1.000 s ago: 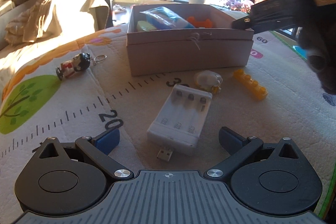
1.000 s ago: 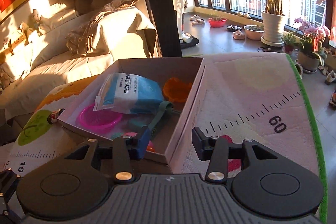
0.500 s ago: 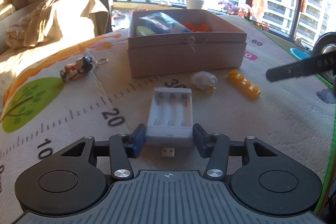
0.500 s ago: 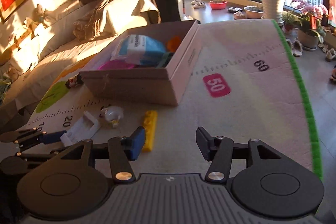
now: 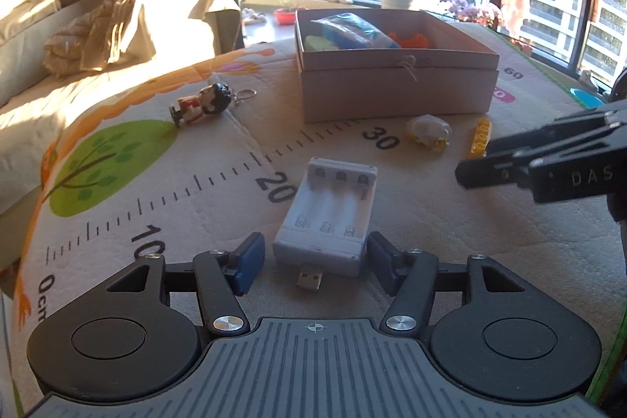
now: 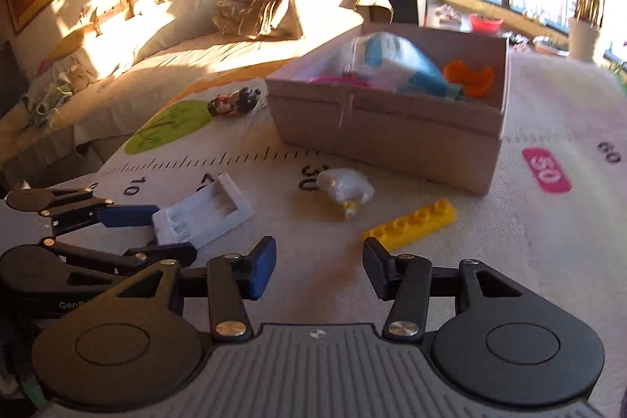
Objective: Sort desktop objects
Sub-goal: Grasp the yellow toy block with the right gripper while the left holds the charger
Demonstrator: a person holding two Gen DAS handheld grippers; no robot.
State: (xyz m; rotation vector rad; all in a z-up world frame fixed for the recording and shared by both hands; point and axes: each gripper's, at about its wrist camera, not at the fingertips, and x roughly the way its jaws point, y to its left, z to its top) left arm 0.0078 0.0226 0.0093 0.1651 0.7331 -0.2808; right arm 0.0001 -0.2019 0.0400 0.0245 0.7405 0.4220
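The mat (image 5: 450, 222) is bare to the right of the charger (image 5: 327, 212), so a gripper could pass there. The box (image 5: 395, 85) stands like a wall at the back, open on top. Just before it lie a small bag (image 6: 345, 187) and a yellow brick (image 6: 411, 224), near each other. The doll (image 5: 202, 103) lies far left, with bare mat around it

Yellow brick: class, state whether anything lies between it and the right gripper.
Nothing visible does. Only bare mat separates the right gripper, its empty jaws just closing a little, from the yellow brick ahead to its right. The white wrapped item lies farther off, clear of that path.
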